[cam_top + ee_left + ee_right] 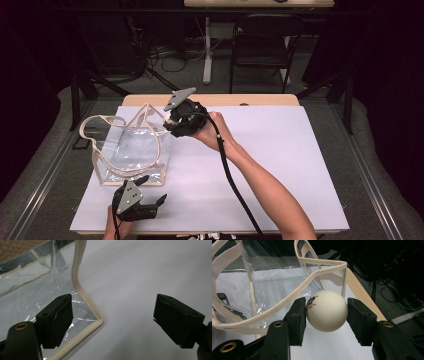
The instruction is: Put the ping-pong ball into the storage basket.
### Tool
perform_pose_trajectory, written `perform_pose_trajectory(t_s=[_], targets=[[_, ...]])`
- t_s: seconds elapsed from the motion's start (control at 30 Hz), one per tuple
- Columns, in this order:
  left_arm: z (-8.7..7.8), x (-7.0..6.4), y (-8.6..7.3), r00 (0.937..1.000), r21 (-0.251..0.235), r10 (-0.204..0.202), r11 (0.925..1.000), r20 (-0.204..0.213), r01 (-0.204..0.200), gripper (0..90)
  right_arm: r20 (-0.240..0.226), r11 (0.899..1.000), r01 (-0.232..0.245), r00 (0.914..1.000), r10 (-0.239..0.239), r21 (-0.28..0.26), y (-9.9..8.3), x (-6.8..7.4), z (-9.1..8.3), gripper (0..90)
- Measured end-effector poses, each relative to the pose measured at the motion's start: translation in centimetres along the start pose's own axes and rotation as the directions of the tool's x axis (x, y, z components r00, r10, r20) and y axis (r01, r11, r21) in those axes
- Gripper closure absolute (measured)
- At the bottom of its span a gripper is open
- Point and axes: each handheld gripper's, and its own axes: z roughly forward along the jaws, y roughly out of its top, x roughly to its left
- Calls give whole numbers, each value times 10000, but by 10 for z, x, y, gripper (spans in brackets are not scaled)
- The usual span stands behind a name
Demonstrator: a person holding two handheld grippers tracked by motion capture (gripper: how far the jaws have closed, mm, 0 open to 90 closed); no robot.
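**High view: ball poised at the mouth of a clear bag**

Clamped between the jaws of the right gripper (327, 312), a white ball (326, 310) hangs just beside the raised rim of the clear tote bag (131, 150), which stands on the white table (280, 165). The left gripper (142, 202), jaws wide apart, waits at the bag's near corner. The carry looks nearly done; next, the ball likely needs moving over the opening and releasing.

Black tongs (327, 315) with blocky pads, brass-ringed screw holes (both sides); grey three-cornered plate; trailing black cable.
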Motion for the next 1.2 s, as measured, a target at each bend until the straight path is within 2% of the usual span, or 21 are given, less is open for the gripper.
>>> perform_pose_trajectory(t_s=[1.2], targets=[[0, 0, 0, 10000, -50, 7, 10000, 18, -7, 163, -451, 9988, 416, 9981, -426, -247, 27, 21, 10, 505]])
